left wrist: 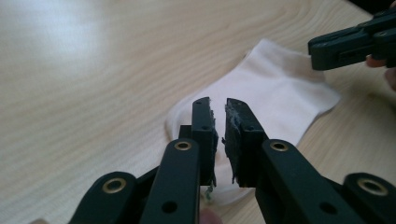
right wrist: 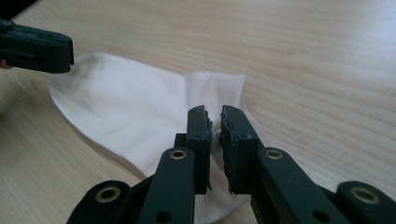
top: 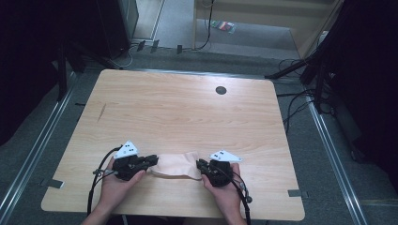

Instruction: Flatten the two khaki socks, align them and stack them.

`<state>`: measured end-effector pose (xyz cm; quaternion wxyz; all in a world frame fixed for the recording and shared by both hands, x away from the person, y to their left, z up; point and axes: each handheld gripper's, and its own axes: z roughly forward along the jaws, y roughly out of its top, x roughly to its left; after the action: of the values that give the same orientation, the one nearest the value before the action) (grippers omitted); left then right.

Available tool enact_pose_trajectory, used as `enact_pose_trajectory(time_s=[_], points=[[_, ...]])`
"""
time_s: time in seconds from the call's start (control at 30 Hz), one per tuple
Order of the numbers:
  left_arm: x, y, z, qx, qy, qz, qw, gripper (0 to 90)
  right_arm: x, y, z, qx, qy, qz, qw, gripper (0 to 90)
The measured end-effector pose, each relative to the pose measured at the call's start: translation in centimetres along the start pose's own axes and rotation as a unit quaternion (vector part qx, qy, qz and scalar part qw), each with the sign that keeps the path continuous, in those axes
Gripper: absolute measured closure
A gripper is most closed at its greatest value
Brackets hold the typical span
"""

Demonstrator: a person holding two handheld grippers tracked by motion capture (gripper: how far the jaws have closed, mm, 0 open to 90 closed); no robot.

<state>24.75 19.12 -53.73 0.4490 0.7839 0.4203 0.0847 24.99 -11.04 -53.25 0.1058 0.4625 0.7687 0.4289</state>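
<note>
Left gripper (left wrist: 218, 109): nearest the lens in its own view; fingers (left wrist: 203, 130) parted by a thin slit, nothing pinched, poised over one end of the sock.
Right gripper (right wrist: 215, 114): fingers (right wrist: 233, 135) likewise a narrow gap apart, empty, above the opposite end.
Sock (top: 176, 165): pale, lying flat near the table's front edge, between the two grippers; its ends reach under their tips.
Table (top: 178, 112): light wood, with a dark round hole (top: 221, 90) near the far edge.
Hands: left hand (top: 117, 185) and right hand (top: 225, 192) enter from below.
</note>
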Motion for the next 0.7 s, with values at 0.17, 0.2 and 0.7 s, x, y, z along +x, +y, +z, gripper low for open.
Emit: enact_pose_trajectory(time_s=[0.17, 0.2, 0.7], points=[[0.3, -1.0, 0.5, 0.024, -0.001, 0.014, 0.9996, 68.3, -1.0, -0.2, 0.5, 0.030, -0.043, 0.003, 0.9986, 84.7], [0.4, -1.0, 0.5, 0.024, -0.004, 0.012, 0.9996, 66.9, -1.5, -0.3, 0.5, 0.033, -0.046, 0.012, 0.9984, 84.5], [1.2, -1.6, -0.6, 0.008, -0.006, 0.025, 0.9996, 53.4, 0.2, 0.0, 0.2, 0.003, -0.017, -0.021, 0.9996, 83.4]])
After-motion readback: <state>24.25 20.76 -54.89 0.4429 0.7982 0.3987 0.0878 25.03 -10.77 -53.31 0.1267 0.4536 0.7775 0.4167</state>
